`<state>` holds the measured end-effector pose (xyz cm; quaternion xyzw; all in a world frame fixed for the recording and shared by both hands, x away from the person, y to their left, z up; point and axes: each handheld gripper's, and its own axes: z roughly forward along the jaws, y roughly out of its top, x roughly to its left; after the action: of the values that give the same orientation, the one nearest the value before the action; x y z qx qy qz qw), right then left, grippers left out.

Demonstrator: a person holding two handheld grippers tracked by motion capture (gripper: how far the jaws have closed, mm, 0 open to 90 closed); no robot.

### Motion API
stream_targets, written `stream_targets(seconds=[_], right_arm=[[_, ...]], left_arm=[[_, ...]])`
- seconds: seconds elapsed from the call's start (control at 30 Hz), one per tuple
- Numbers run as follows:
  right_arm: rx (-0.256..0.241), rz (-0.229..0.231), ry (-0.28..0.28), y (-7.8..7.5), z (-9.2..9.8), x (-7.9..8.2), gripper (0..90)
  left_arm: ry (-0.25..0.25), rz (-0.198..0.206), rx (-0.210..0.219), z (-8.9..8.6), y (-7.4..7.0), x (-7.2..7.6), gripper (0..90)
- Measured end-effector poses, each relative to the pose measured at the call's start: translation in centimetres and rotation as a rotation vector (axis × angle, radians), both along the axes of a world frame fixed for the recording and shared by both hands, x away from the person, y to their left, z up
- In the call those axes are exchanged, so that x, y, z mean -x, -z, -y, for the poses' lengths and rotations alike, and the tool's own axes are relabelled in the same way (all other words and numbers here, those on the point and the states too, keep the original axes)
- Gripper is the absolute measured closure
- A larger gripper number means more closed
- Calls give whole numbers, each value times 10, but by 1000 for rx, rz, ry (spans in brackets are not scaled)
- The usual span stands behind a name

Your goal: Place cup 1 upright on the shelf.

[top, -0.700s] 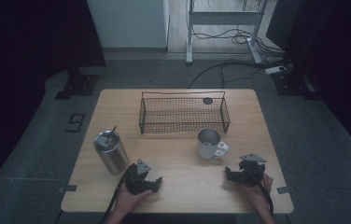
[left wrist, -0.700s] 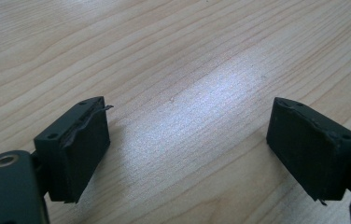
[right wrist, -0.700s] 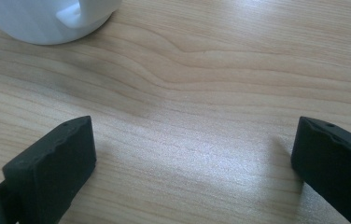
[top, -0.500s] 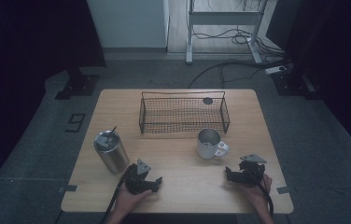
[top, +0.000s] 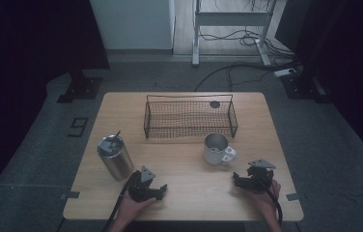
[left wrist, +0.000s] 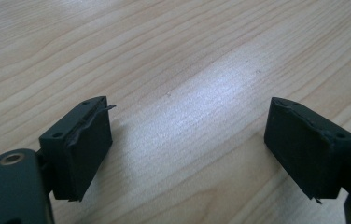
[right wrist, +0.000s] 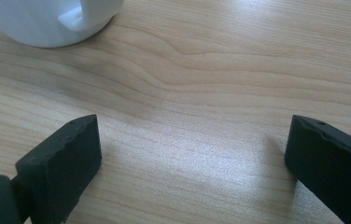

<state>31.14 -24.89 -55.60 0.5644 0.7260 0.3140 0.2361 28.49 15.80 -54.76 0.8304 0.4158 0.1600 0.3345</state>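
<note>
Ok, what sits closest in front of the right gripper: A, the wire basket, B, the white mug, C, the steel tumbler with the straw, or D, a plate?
B: the white mug stands just ahead of the right gripper, and its base and handle show at the top of the right gripper view, beyond the open jaws.

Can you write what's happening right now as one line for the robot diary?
left tongs: open, resting on table | right tongs: open, near mug | tumbler: upright | basket: untouched
</note>
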Motion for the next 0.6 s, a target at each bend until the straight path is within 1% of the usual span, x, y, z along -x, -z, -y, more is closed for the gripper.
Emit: stream_targets(seconds=[0.07,0.13,0.17,0.23,0.33,0.37,0.4,0.43,0.47,0.5,0.53,0.6], right_arm=[[-1,0,0,0,0,0,37],[-2,1,1,0,0,0,38],[-1,1,4,0,0,0,38],[-2,0,7,0,0,-1,38],[-2,0,7,0,0,-1,38],[-2,0,4,0,0,-1,40],[-2,1,3,0,1,-1,41],[-2,1,3,0,1,-1,42],[-2,1,3,0,1,-1,42],[-2,2,2,0,1,-1,43],[-2,2,2,0,1,-1,44],[-3,1,1,0,1,-1,45]], left_arm=[[5,0,-2,-1,0,1,156],[6,-4,7,-4,-1,2,156],[4,-13,24,-6,-2,1,156],[0,-17,58,-9,-6,1,156],[-3,9,86,-14,-17,4,159],[-5,26,99,-18,-23,7,160],[-5,26,99,-18,-23,7,160],[-8,38,120,-23,-29,11,160],[-8,38,120,-23,-29,11,160],[-16,42,141,-28,-33,12,160],[-17,40,151,-30,-34,13,160],[-19,41,157,-32,-36,13,160]])
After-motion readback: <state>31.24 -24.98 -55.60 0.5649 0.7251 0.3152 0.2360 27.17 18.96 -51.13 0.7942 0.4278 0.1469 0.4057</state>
